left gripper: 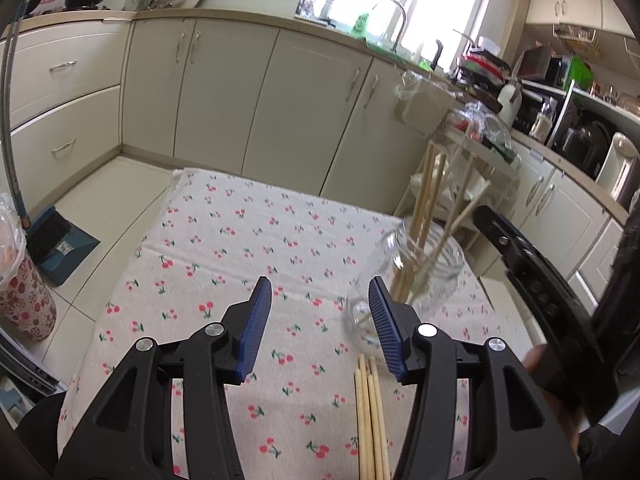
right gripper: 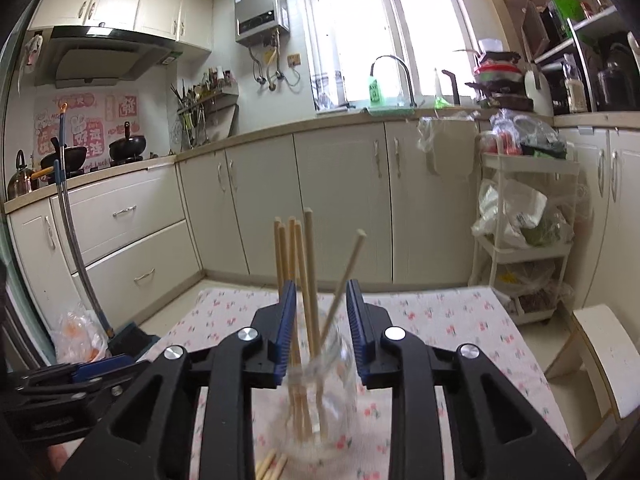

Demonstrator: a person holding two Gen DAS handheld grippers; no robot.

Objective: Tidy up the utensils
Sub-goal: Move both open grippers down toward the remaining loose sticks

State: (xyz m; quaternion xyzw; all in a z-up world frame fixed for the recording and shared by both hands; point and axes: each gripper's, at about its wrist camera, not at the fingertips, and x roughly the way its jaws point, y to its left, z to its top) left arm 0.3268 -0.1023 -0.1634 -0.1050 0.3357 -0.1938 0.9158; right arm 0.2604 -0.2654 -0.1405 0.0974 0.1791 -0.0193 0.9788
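Right wrist view showed the clear round glass jar (right gripper: 320, 392) standing on the cherry-print cloth (right gripper: 460, 320), framed between the blue ribbed pads (right gripper: 286, 324) of the right tongs (right gripper: 321, 328). Held several pale wooden chopsticks (right gripper: 304, 264) upright inside, one leaning off toward the jar's right side. Could not tell whether the pads touched the glass; jaws stood partly open, about jar-wide, apparently gripping nothing yet.

Left wrist view placed the same jar (left gripper: 408, 276) just beyond the right pad of the left tongs (left gripper: 320, 324), with more loose chopsticks (left gripper: 370, 412) lying flat on the cloth (left gripper: 224, 240) just in front of the jar, bundled side by side. Left jaws spread wide and empty, hovering above the cloth.

Judged the loose sticks light, stiff and thin: likely to roll or splay on the soft fabric, so best pinched across the bundle near mid-length, pads square to the grain. Judged the jar smooth, slippery, breakable and top-heavy with tall sticks in it; best steadied low on its straight wall, below the threaded neck, with a gentle squeeze.

Beyond the table: cream cabinet doors (right gripper: 340, 200) with metal handles, and a white wheeled cart (right gripper: 524, 240) to the jar's right, stuffed with plastic bags.
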